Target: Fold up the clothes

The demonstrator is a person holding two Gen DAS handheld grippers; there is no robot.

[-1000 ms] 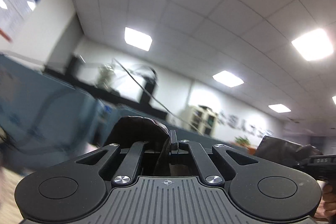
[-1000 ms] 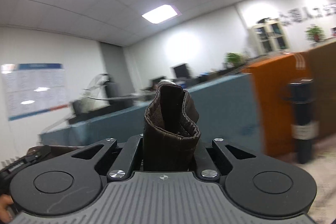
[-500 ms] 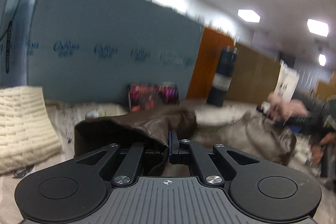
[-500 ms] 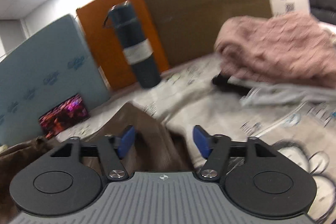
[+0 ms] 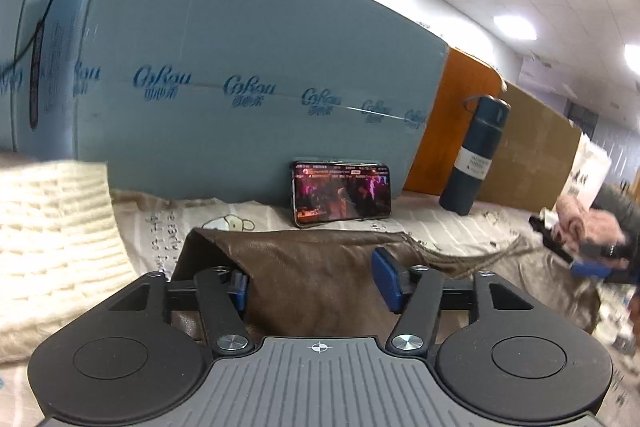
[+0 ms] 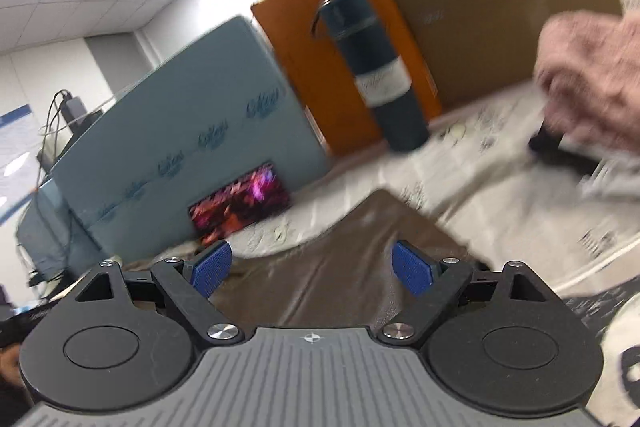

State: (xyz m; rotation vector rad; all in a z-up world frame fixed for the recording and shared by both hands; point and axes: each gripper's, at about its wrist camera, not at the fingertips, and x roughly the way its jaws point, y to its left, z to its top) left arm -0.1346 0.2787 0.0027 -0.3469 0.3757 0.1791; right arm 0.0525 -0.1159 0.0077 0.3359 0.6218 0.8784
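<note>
Fingers (image 5: 386, 279) apart over brown garment (image 5: 320, 267).

Both cameras sit low, just behind their own fingers, close over the brown garment (image 5: 320, 279) spread on the printed sheet (image 5: 440, 223). The left wrist view looks level toward the blue foam board (image 5: 240, 87), the lit phone (image 5: 342, 193) leaning against it nearly dead ahead. The right wrist view is rolled and blurred — it faces the same back wall from further right. They share the board, the phone, the dark bottle (image 6: 376, 75), the orange panel (image 6: 320, 39) and the garment.
</note>
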